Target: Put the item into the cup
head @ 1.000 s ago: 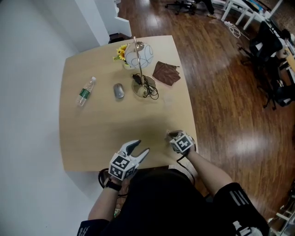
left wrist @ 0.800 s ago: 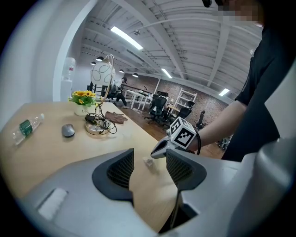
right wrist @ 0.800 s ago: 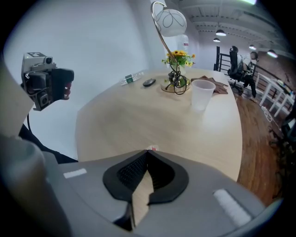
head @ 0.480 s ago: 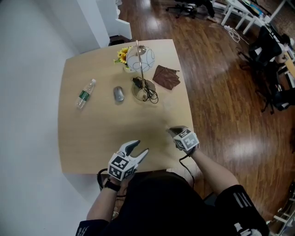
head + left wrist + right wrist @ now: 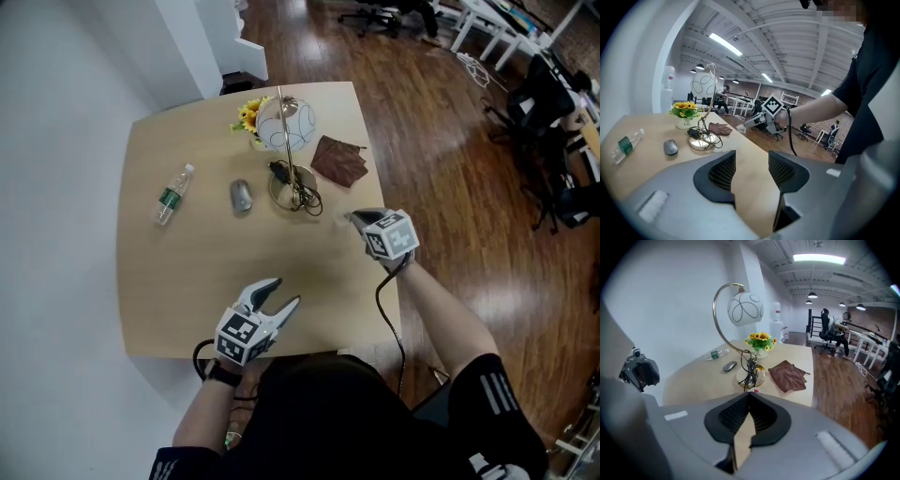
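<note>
My right gripper (image 5: 354,218) is shut over the right side of the wooden table (image 5: 187,272), short of the lamp base (image 5: 292,185). A tiny pale item with a red spot (image 5: 754,390) shows at its closed tips; in the left gripper view the item (image 5: 739,127) is a white scrap at the tips of the right gripper (image 5: 749,123). My left gripper (image 5: 281,292) is open and holds nothing above the table's near edge. A small white pot of sunflowers (image 5: 249,117) stands at the far edge; I cannot pick out any other cup.
A lamp with a round white shade (image 5: 286,122) arches over its cable-wrapped base. A brown cloth (image 5: 338,159) lies right of the base, a grey mouse (image 5: 241,195) left of it, and a water bottle (image 5: 172,194) farther left. Wooden floor lies beyond the table's right edge.
The right gripper closed near the table's front edge, then lifted and moved away from me toward the lamp. The left gripper has barely moved.
</note>
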### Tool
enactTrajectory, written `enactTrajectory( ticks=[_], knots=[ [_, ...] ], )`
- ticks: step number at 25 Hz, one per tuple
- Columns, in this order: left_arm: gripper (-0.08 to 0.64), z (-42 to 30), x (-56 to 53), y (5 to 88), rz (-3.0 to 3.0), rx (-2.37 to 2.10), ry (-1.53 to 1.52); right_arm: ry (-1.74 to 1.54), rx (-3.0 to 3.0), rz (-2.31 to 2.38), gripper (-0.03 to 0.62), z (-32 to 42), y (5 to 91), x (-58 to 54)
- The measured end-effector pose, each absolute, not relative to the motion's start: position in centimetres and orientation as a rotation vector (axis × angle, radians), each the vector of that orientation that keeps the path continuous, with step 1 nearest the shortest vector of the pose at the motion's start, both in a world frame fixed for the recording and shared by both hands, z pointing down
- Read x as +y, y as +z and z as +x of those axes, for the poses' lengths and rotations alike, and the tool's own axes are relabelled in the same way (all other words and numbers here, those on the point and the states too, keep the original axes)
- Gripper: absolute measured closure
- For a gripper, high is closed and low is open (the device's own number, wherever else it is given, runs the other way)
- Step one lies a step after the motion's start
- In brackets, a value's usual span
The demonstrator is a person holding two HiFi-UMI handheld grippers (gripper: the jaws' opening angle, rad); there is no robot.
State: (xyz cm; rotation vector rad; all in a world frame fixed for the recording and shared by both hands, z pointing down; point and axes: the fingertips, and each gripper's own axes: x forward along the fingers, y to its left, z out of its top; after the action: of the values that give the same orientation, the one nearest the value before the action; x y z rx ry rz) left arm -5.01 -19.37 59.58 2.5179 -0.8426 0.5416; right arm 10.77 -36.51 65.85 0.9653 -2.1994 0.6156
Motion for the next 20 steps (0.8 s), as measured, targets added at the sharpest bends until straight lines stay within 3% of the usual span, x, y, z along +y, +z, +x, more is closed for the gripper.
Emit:
enactTrajectory(
  ticks=[17, 20],
  knots=[
    [0.346, -6.9, -19.0, 61.4, 2.448, -0.865, 0.584, 0.536, -1.94, 0.846, 0.583, 10.2, 74.7, -39.9],
    [0.346, -7.0, -19.1, 61.6, 2.45, -0.86, 0.59, 0.556, -1.941, 0.858, 0.559, 10.3, 74.8, -39.8]
  ],
)
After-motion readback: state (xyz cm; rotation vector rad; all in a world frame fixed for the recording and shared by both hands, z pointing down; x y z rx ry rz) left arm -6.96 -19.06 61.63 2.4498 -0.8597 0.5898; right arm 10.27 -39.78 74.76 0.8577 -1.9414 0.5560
